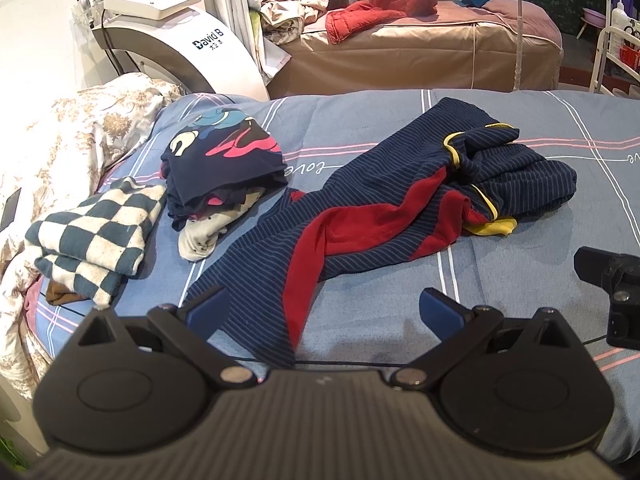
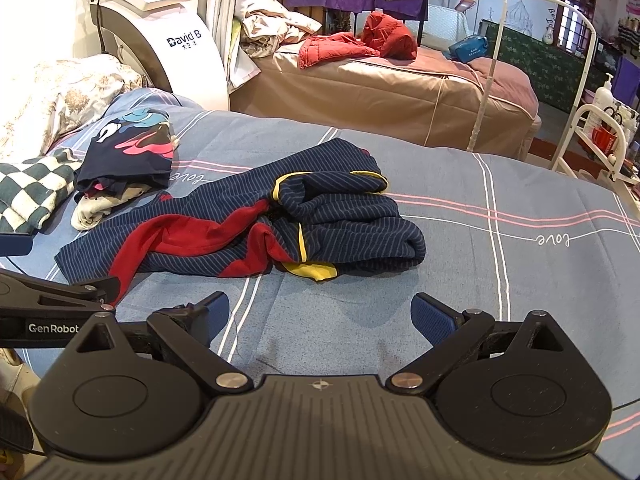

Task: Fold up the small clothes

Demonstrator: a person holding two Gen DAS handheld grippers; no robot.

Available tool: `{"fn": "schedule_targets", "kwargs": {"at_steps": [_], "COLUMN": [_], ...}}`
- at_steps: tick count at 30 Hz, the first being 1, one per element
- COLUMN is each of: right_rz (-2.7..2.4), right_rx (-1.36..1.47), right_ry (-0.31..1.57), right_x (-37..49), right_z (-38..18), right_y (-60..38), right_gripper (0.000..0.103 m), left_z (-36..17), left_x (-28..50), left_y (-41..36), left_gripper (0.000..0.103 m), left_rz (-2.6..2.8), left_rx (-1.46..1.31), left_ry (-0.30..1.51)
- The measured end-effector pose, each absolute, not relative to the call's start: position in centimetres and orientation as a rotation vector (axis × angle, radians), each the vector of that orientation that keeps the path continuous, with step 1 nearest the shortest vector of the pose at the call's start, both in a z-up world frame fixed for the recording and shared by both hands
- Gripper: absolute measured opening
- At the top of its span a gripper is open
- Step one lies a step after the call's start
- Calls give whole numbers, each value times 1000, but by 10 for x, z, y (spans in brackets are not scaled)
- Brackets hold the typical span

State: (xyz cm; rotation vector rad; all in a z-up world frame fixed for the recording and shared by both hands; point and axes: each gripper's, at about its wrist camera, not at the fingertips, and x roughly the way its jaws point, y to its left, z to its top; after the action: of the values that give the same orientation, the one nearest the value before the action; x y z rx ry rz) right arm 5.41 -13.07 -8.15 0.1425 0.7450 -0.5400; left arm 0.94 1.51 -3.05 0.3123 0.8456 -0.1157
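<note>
A crumpled navy striped garment [image 1: 384,208] with red panels and yellow trim lies unfolded on the blue bedspread [image 1: 500,280]; it also shows in the right wrist view [image 2: 256,220]. My left gripper [image 1: 324,312] is open and empty, with the garment's near hem between its fingers. My right gripper [image 2: 320,316] is open and empty, a little short of the garment's near edge. The right gripper shows at the right edge of the left wrist view [image 1: 612,292]. The left gripper's finger shows at the left of the right wrist view [image 2: 60,292].
A folded navy cartoon-print garment [image 1: 224,160] rests on other small clothes at the left, beside a folded checkered cloth [image 1: 96,236]. A floral quilt [image 1: 60,152] lies further left. A white machine [image 1: 180,40] and a brown bed [image 1: 420,52] stand behind.
</note>
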Motion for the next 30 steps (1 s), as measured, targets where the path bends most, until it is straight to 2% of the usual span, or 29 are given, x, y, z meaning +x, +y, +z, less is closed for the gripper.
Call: {"fn": "schedule_targets", "kwargs": {"at_steps": [10, 15, 19, 21, 24, 28, 30], "right_rz": [-514, -475, -541, -556, -559, -530, -519], "right_rx": [139, 259, 318, 346, 367, 380, 393], "right_ry": [659, 585, 630, 674, 673, 603, 580], "right_x": [40, 15, 4, 2, -1, 4, 9], "right_z": [-99, -128, -158, -169, -174, -168, -167], "right_y": [-141, -162, -182, -192, -205, -218, -226], "right_gripper": [103, 103, 103, 103, 103, 103, 103], "left_z": [-46, -69, -98, -108, -112, -102, -105], "left_x": [15, 16, 24, 30, 53, 102, 130], "left_y": [9, -11, -46, -69, -99, -127, -140], "left_gripper": [103, 103, 103, 103, 103, 103, 96], "left_rz": [-141, -239, -364, -388, -359, -342, -357], "left_rx": [286, 292, 387, 498, 639, 685, 675], "left_ry": [853, 787, 787, 724, 607, 527, 571]}}
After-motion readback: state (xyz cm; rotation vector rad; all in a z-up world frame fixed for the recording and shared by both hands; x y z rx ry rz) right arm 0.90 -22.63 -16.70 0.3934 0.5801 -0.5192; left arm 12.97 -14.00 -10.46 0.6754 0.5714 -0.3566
